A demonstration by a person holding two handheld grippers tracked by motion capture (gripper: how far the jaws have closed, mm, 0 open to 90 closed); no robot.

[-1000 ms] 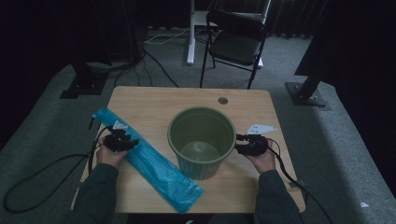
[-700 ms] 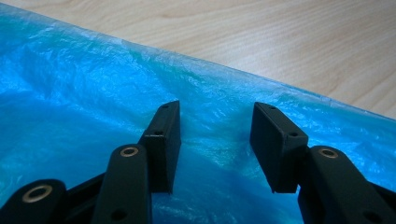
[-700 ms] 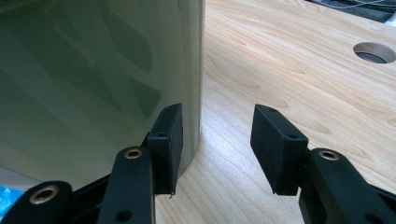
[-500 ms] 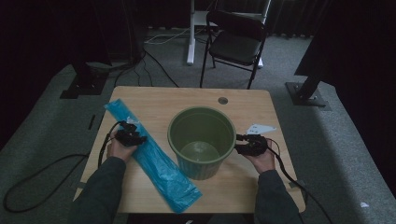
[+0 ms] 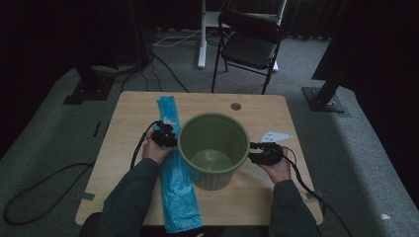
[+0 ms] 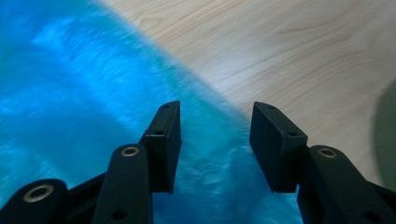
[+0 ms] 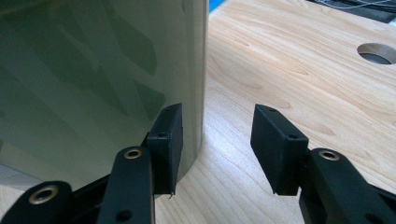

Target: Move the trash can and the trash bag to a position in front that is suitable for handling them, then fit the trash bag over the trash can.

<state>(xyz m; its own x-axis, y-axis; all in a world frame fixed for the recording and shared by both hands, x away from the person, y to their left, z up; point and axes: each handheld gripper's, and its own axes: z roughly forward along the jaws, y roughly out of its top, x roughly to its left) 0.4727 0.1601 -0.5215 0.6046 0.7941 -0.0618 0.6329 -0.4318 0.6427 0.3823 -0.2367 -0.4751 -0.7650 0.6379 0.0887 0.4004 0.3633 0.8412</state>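
Wooden table [image 5: 128, 163], open left gripper [image 5: 165, 137] over blue bag [image 5: 180, 197], open right gripper [image 5: 262, 154] beside green bucket [image 5: 213, 148]

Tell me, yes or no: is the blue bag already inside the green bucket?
No: in the high view the blue bag lies flat on the table to the left of the green bucket, whose inside is bare.

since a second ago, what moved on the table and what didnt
The left gripper slid along the blue bag toward the green bucket, and the bag swung with it from slanted to nearly straight along the bucket's left side. Its jaws stand open over the bag. The right gripper and the bucket stayed put.
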